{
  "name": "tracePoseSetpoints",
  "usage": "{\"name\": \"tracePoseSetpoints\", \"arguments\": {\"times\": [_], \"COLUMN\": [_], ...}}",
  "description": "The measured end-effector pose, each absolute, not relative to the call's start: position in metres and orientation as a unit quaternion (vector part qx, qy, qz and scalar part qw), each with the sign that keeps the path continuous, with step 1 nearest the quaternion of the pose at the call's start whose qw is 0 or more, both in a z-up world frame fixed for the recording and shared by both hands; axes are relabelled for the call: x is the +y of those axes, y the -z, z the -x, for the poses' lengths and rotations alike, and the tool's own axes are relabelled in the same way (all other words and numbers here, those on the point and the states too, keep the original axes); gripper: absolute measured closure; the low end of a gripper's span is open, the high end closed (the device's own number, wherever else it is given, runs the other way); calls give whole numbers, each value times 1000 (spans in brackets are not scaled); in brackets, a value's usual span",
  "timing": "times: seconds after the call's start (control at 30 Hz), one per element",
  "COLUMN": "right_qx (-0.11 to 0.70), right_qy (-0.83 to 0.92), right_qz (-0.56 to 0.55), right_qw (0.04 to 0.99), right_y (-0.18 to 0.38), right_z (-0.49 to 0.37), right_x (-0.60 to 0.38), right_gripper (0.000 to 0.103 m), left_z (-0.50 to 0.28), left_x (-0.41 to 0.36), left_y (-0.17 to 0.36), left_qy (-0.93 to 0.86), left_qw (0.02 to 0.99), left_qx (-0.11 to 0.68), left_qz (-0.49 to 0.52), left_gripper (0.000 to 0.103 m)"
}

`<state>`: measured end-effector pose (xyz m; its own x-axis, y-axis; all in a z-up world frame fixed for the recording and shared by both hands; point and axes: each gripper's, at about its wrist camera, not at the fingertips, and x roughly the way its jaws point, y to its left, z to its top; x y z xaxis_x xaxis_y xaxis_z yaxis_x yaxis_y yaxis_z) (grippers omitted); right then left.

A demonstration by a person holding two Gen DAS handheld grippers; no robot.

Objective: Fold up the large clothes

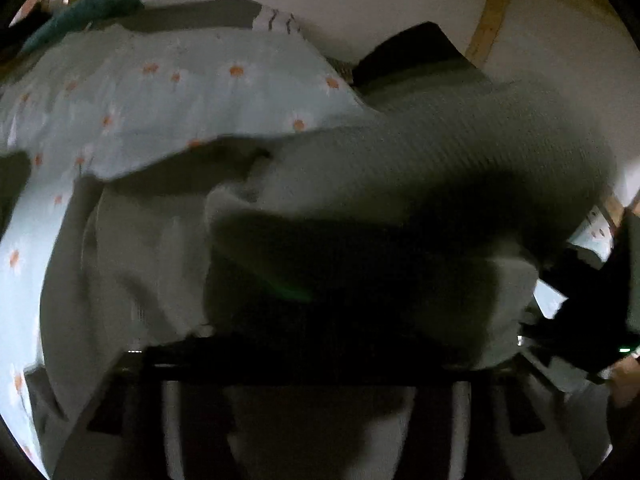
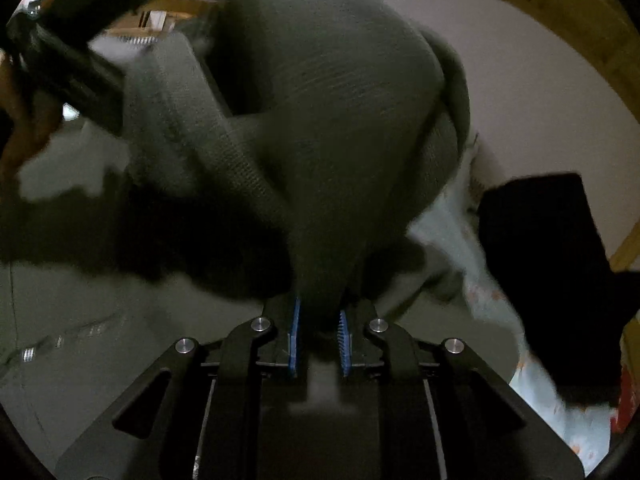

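Note:
A large grey knit garment [image 1: 420,168] is lifted over a bed with a pale blue daisy-print cover [image 1: 160,92]. In the right wrist view my right gripper [image 2: 320,328] is shut on a bunched fold of the grey garment [image 2: 320,140], which rises up in front of the blue pads [image 2: 295,332]. In the left wrist view the garment drapes over my left gripper's fingers and hides them; only the dark gripper body shows at the bottom. The right gripper [image 1: 592,308] shows at the right edge of the left wrist view, and the left gripper [image 2: 68,60] shows at the top left of the right wrist view.
A teal cloth [image 1: 84,12] lies at the far left of the bed. A black item [image 1: 416,52] rests near the wall; it also shows in the right wrist view [image 2: 544,260]. A wooden frame [image 1: 488,28] runs up the white wall.

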<state>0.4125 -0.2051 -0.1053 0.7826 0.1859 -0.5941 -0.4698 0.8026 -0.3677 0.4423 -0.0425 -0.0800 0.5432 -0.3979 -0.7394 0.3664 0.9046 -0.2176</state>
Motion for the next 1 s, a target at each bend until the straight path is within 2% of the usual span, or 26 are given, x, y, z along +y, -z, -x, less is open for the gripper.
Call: {"name": "tracePoseSetpoints", "arguments": {"times": [0.03,0.07,0.1,0.13,0.17,0.27,0.33,0.4,0.47,0.57,0.7,0.73,0.77,0.8,0.83,0.87,0.9,0.93,0.97,1.0], "right_qx": [283,287,293,299,295,298,297,295,288,298,349,368,378,397,411,416,420,423,420,416], "right_qy": [-179,-180,-187,-192,-194,-234,-251,-275,-294,-229,-136,-131,-129,-125,-126,-136,-147,-160,-168,-172], "right_qz": [256,253,248,242,237,205,179,112,10,-143,-238,-269,-289,-306,-303,-290,-281,-267,-251,-246], "right_qw": [907,906,904,903,905,903,903,908,912,915,896,881,870,856,850,851,850,851,856,858], "right_y": [109,111,112,113,113,103,94,78,63,58,82,94,101,112,119,122,123,123,121,121], "right_z": [-406,-400,-394,-387,-376,-347,-333,-326,-335,-383,-451,-468,-477,-492,-501,-506,-510,-512,-514,-515], "right_x": [-204,-204,-204,-203,-203,-209,-211,-226,-252,-291,-314,-317,-318,-320,-316,-308,-302,-293,-286,-284], "right_gripper": [82,74,65,32,11,9,8,7,4,4,4,11,30,40,56,68,70,71,85,86], "left_z": [-433,-425,-418,-411,-404,-389,-381,-378,-385,-429,-509,-529,-543,-549,-557,-559,-558,-557,-555,-556], "left_x": [-39,-36,-31,-26,-19,2,18,29,41,15,-47,-58,-65,-67,-67,-66,-66,-66,-67,-65], "left_y": [77,73,69,63,54,27,-2,-31,-55,-47,17,42,62,75,90,97,101,101,100,99], "left_qy": [221,222,222,225,226,240,243,235,225,217,186,170,166,166,166,170,177,182,191,199], "left_qw": [878,879,881,881,883,885,897,914,927,916,884,869,853,838,822,817,817,817,817,817], "left_qx": [425,421,418,417,411,398,369,332,294,330,428,463,495,519,544,551,549,547,544,541], "left_qz": [7,0,-5,-15,-24,-31,-23,2,55,66,-8,-24,-26,-22,-11,2,11,11,9,14], "left_gripper": [42,40,32,31,31,28,18,9,7,6,7,16,29,56,70,72,73,80,87,97]}}
